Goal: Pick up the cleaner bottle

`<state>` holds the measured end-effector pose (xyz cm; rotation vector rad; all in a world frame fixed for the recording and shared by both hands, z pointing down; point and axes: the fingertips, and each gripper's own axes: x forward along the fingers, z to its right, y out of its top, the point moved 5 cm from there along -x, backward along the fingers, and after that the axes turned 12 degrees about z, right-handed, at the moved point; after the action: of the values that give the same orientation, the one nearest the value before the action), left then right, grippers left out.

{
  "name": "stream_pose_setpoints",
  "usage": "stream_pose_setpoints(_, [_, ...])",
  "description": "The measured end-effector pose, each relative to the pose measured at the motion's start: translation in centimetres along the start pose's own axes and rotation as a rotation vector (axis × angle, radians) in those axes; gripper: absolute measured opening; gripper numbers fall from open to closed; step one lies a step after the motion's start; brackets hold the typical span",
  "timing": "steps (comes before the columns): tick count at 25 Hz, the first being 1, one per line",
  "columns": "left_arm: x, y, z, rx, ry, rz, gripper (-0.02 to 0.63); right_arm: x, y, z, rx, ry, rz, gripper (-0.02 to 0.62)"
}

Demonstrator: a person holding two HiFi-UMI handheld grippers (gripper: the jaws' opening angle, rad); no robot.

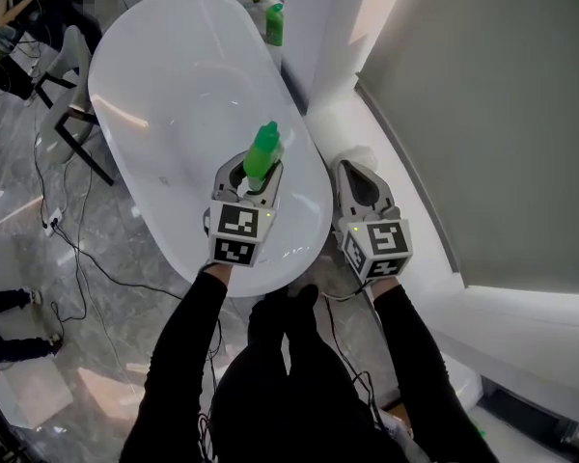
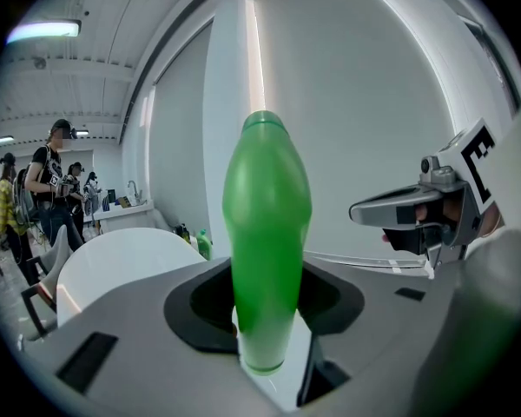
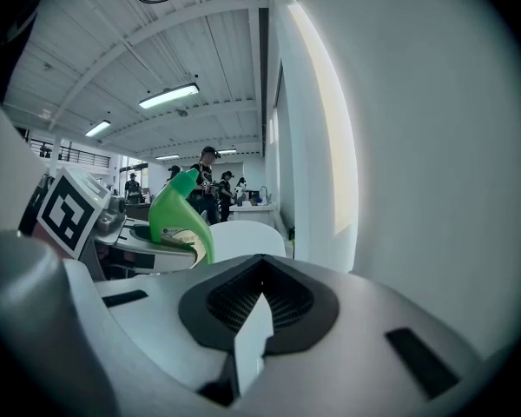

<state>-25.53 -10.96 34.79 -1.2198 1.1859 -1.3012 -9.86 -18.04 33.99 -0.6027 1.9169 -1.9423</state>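
Lower body of cleaner bottle (image 1: 263, 150) behind left gripper (image 1: 254, 183), from overhead

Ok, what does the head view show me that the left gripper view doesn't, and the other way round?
Head view only: the whole tub from above, the chair and cables beside it, and both of the person's sleeves. Left gripper view only: the ceiling lights, and a close look at the left gripper with its jaws shut on the lower part of the bottle. Both: the bottle, the tub, the right gripper with nothing in it, and a second green bottle by the tub's far end.
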Motion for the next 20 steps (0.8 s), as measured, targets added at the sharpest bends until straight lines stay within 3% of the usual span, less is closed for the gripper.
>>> stream_pose_setpoints(20, [-0.6, -0.2, 0.1, -0.017, -0.023, 0.008, 0.184, -0.3, -0.2, -1.8, -0.038, 0.024, -0.037, 0.001])
